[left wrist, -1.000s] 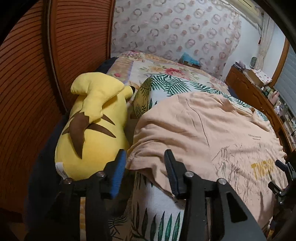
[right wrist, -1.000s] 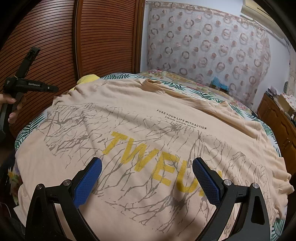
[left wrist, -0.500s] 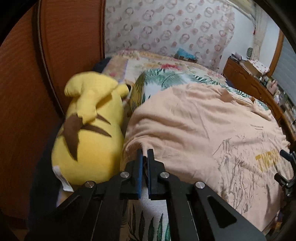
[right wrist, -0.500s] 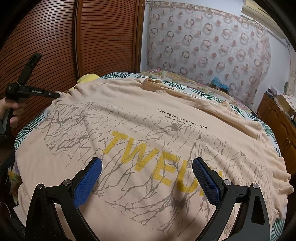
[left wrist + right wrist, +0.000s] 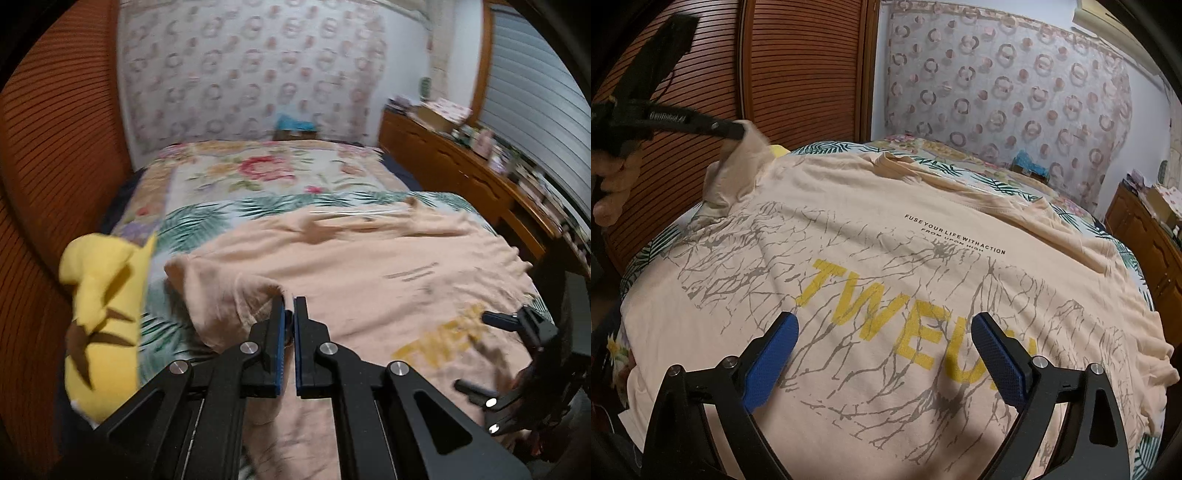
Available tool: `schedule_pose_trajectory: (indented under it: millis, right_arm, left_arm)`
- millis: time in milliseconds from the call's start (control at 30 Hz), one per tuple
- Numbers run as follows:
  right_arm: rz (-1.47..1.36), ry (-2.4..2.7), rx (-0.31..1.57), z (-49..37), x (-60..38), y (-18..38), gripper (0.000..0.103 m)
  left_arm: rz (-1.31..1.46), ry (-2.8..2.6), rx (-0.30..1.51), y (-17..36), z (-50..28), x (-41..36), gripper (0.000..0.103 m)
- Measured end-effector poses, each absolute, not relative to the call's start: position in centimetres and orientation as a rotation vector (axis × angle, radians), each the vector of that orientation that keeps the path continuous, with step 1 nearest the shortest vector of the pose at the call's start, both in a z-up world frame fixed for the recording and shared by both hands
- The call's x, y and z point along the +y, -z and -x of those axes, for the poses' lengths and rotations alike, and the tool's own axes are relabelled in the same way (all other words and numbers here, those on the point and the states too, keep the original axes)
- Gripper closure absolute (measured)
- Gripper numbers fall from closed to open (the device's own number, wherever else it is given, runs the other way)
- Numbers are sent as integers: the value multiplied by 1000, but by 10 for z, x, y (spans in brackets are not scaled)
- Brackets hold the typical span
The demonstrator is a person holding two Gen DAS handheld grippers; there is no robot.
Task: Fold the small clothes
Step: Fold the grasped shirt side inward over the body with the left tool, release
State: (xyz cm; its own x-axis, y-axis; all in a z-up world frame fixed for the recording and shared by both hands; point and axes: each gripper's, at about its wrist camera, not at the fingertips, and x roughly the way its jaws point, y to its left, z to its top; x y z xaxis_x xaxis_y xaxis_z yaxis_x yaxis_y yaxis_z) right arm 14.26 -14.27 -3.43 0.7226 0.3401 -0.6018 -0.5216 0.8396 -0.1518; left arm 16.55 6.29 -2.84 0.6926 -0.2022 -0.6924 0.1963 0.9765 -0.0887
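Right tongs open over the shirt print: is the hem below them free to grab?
Probably yes. The right tongs hang open above the peach T-shirt; nothing lies between.

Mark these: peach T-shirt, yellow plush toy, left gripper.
peach T-shirt [image 5: 849,236], right wrist view, printed chest.
yellow plush toy [image 5: 107,306], left wrist view, its back.
left gripper [image 5: 289,314], left wrist view, between fingertips.

My left wrist view is smeared by motion blur: the bed [image 5: 258,173], plush [image 5: 103,295] and shelf clutter [image 5: 498,147] all run soft, and only the left gripper [image 5: 289,314] in front stays crisp. My right wrist view is sharp, the shirt [image 5: 886,258] print readable under dim, warm, even indoor light with soft shadows. Both views bow hard at the edges and fall to black in the corners.
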Motion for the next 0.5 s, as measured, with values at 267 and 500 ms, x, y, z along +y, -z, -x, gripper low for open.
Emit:
schedule_pose_trajectory:
  millis: [267,500]
  right_arm:
    - [315,-494,597,-144,-145,34,8]
    - [317,-495,599,-145,-146,35,8]
  left_arm:
    - [1,299,777,24,-150,39,87]
    - [-28,228,773,40,-138,62,63]
